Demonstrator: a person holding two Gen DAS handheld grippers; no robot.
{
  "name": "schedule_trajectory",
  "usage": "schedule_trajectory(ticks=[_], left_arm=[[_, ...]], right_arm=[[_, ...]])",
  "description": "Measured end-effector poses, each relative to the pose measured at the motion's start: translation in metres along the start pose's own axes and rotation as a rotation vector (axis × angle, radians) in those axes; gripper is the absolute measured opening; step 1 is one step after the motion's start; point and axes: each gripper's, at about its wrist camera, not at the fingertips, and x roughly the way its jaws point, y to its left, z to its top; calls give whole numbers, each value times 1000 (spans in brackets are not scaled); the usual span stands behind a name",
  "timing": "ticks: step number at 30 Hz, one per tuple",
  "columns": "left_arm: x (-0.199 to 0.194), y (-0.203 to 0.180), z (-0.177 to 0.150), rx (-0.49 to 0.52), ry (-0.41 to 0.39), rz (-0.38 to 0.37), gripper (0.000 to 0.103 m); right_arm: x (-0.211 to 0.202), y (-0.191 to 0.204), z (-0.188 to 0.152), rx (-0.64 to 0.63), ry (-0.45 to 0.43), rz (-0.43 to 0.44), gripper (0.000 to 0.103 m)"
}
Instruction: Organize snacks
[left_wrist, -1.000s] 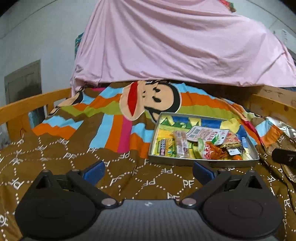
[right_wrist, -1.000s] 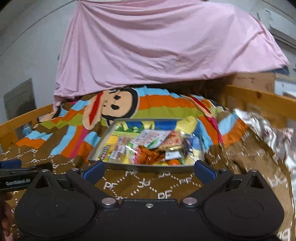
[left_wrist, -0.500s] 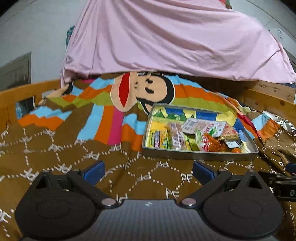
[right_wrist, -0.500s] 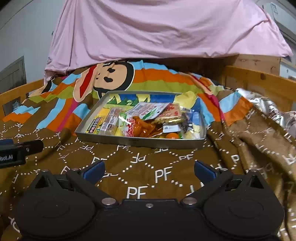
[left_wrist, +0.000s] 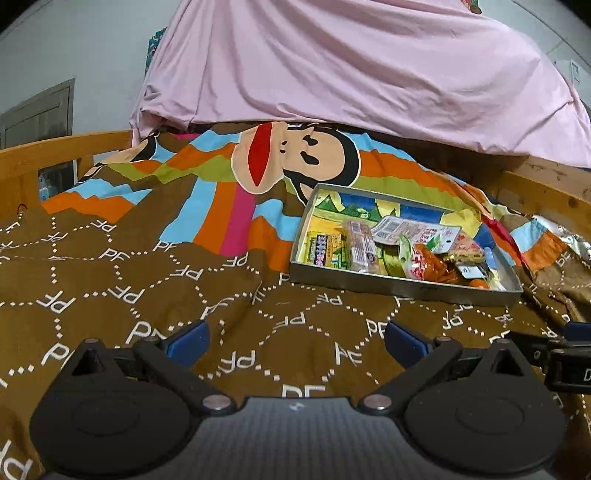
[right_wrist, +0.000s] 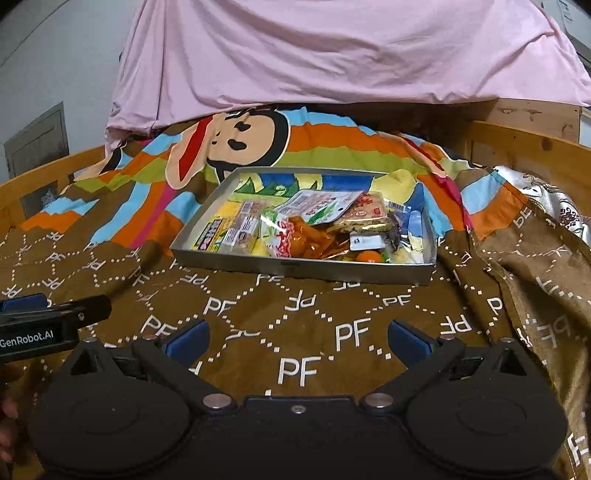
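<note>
1. The left tongs (left_wrist: 295, 341) hover low over the brown blanket (left_wrist: 147, 288) with their blue-tipped fingers (left_wrist: 186, 338) spread wide and nothing between them.
2. The right tongs (right_wrist: 297, 338) hover likewise, fingers (right_wrist: 408, 338) wide apart and empty.
3. The metal tray (right_wrist: 295, 267) lies flat on the blanket, straight ahead of the right tongs and ahead and to the right of the left tongs (left_wrist: 399, 286), well apart from both.
4. Inside the tray, snack packets (right_wrist: 295, 229) are heaped together: yellow candy bars (right_wrist: 212, 234) toward the left wall, an orange-and-red pouch in the middle, a small orange ball (right_wrist: 369, 256) by the near wall.
5. Beyond the tray, the blanket shows a cartoon monkey face (right_wrist: 236, 138), and a pink sheet (right_wrist: 332, 55) hangs behind it.
6. The left tongs' black body (right_wrist: 48, 325) shows just left of the right tongs.
</note>
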Motion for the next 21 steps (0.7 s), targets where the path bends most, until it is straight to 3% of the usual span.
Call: schedule_trajectory(ticks=[7,21], left_arm=[[-5,-7,-6,36,-5,-5,103],[-2,-3,-6,8,9,-4,103]], right_arm=[[-2,0,0,-7,-15,-3,102],[4,-3,0,8,7,-7,102]])
